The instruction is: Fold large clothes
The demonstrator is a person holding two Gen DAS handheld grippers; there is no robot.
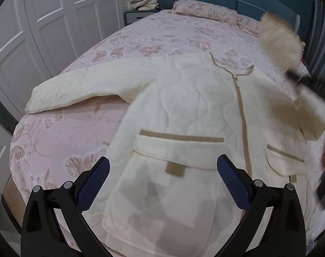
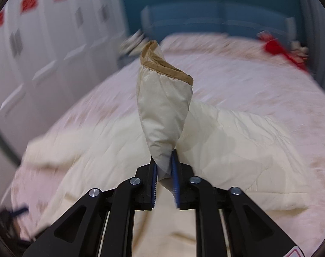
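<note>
A cream quilted jacket (image 1: 184,107) with tan zipper trim and flap pockets lies face up on the bed. Its left sleeve (image 1: 81,87) stretches out to the left. My left gripper (image 1: 163,167) is open and empty, hovering over the jacket's left pocket (image 1: 177,150). My right gripper (image 2: 163,160) is shut on the jacket's right sleeve (image 2: 164,107), near its tan cuff (image 2: 162,64), and holds it up above the jacket body (image 2: 237,150). That lifted sleeve shows blurred at the right edge of the left wrist view (image 1: 278,36).
The bed has a pink floral bedspread (image 1: 162,34) and a pillow (image 1: 205,10) at the teal headboard. White wardrobe doors (image 1: 33,21) stand on the left. A nightstand with folded cloth (image 1: 143,2) sits by the bed. A red item (image 2: 278,48) lies at the bed's far right.
</note>
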